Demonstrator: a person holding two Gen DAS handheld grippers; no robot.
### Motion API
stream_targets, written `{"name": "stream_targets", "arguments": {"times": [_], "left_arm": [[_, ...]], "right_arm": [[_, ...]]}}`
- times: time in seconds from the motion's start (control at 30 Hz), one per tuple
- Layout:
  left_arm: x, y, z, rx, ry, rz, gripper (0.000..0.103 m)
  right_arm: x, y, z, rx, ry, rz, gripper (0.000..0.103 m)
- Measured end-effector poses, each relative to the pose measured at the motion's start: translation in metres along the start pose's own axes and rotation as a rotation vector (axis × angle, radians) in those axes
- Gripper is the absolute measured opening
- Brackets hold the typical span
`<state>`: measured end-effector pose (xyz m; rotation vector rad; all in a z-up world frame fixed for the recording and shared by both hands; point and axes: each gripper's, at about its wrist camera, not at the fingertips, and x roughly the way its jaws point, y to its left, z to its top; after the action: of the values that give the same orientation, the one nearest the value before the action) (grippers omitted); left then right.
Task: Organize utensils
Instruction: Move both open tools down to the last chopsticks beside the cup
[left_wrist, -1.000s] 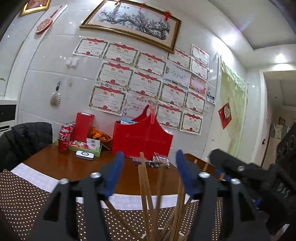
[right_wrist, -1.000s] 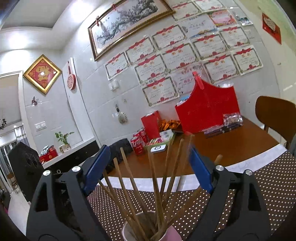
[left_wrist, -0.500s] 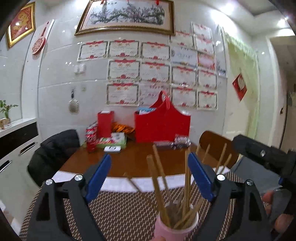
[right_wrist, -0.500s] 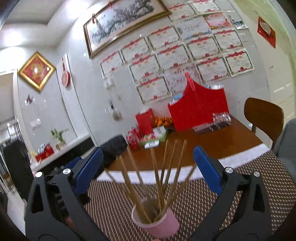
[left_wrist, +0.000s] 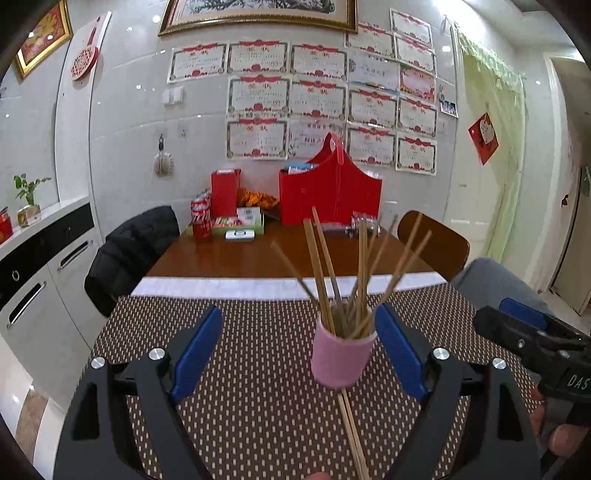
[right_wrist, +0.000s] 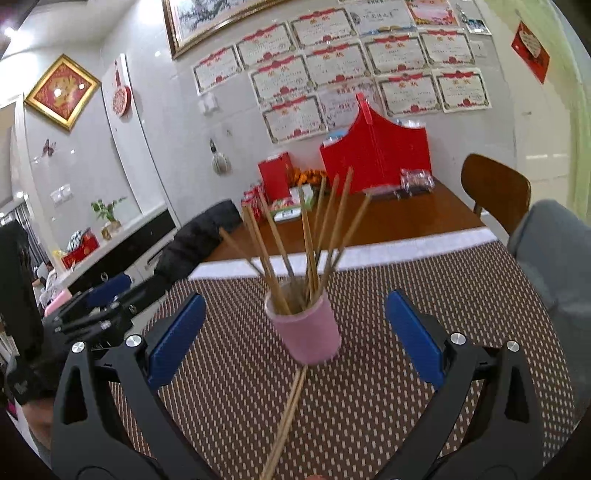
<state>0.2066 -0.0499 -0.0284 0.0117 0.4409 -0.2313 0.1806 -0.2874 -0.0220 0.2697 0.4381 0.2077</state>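
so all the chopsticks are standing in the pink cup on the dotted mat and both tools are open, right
Not all. A loose pair of chopsticks lies flat on the dotted mat in front of the pink cup, as both wrist views show. The left tool and right tool are open.

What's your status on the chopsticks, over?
Both claws open, empty. Pink cup of wooden chopsticks upright on dotted mat. Loose chopstick pair flat before cup. Nothing blocking.

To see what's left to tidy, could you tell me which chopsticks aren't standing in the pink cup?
The pair of chopsticks lying flat on the dotted mat just in front of the pink cup; the others stand upright inside it.
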Motion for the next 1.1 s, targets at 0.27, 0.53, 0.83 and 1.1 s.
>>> {"name": "stream_targets", "arguments": {"times": [0.27,0.53,0.83,1.1], "left_arm": [[0.002,0.000,-0.064,0.009,0.166,-0.001,0.084],[0.029,-0.013,-0.128,0.030,0.346,-0.024,0.084],[0.067,-0.032,-0.164,0.088,0.483,-0.029,0.084],[0.084,-0.034,-0.163,0.101,0.484,-0.042,0.084]], "right_arm": [[-0.001,-0.014,-0.052,0.016,0.141,-0.035,0.097],[-0.001,-0.040,-0.094,0.070,0.233,-0.057,0.097],[0.000,-0.055,-0.110,0.101,0.271,-0.077,0.097],[0.005,-0.063,-0.119,0.120,0.305,-0.091,0.097]]}}
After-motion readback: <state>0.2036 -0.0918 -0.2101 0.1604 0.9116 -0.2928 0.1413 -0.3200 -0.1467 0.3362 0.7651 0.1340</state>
